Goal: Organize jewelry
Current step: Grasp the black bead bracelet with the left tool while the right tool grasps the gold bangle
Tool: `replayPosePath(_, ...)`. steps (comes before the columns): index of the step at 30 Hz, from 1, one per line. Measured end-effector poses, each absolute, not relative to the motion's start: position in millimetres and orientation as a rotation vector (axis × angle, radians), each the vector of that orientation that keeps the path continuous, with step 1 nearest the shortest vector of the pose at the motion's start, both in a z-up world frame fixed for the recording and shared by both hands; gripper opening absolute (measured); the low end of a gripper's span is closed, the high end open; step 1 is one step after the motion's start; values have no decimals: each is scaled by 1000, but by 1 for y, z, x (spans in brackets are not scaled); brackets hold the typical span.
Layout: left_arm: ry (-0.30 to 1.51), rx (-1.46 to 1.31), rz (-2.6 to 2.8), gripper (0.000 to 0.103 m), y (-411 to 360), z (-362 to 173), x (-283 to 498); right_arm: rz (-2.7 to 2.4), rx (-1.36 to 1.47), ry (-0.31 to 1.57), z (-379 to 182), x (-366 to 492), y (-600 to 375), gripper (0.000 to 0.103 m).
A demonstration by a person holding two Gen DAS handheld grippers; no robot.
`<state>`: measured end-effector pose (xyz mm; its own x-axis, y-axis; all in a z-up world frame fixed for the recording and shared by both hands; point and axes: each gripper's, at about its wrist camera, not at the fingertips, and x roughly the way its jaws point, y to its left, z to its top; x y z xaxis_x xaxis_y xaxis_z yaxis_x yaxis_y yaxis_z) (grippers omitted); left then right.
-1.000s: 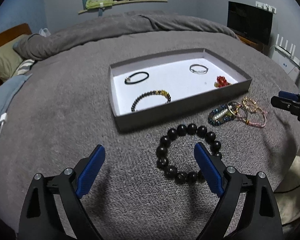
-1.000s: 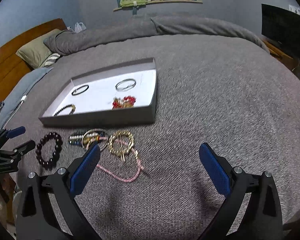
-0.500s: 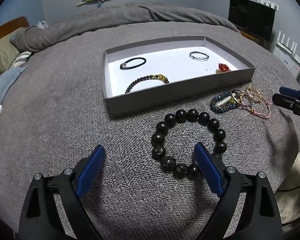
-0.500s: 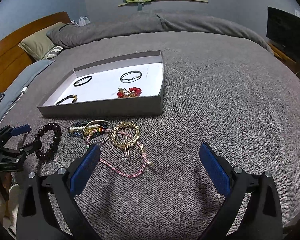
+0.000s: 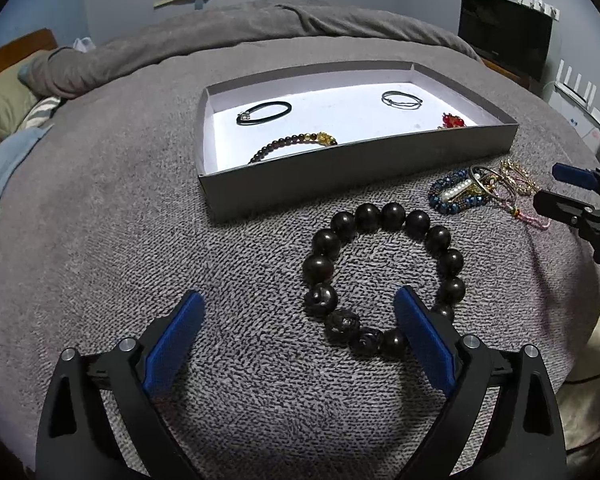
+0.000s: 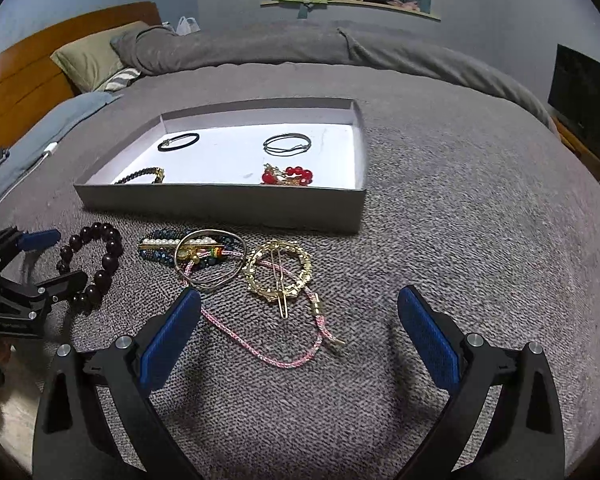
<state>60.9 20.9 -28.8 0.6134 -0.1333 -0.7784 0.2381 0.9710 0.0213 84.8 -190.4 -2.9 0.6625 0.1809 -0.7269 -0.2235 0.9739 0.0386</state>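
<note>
Dark bead bracelet (image 5: 384, 276) lies on the bed just in front of the tray (image 5: 356, 176), left hand-held gripper (image 5: 296, 328) spread wide with one finger on its rim, right hand-held gripper (image 6: 300, 328) also released; next: shift, pinch a bead.

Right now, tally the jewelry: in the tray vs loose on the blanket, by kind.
In tray: 4
- black cord bracelet: 1
- thin wire bangle: 1
- small-bead bracelet: 1
- red bead piece: 1
Loose: large dark bead bracelet: 1; tangled pile: count unclear
Total: 5 plus pile
</note>
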Motion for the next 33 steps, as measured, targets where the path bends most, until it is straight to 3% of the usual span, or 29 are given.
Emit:
replayPosePath(10, 900, 83, -224, 99, 26, -28, 66, 245, -51, 821, -6, 94, -187, 73)
replayPosePath(15, 872, 120, -230, 94, 21, -25, 61, 256, -67, 813, -6, 95, -184, 69)
replayPosePath(20, 851, 134, -266, 65, 17, -17, 57, 267, -77, 819, -7, 96, -183, 59)
replayPosePath(25, 848, 148, -286, 43, 13, -16, 56, 286, -62, 828, -8, 97, -184, 39)
replayPosePath(29, 848, 148, -312, 20, 11, -14, 55, 298, -33, 831, -6, 95, -188, 38)
replayPosePath(33, 843, 137, -311, 15, 14, -9, 54, 304, -17, 811, 1, 91, -190, 38)
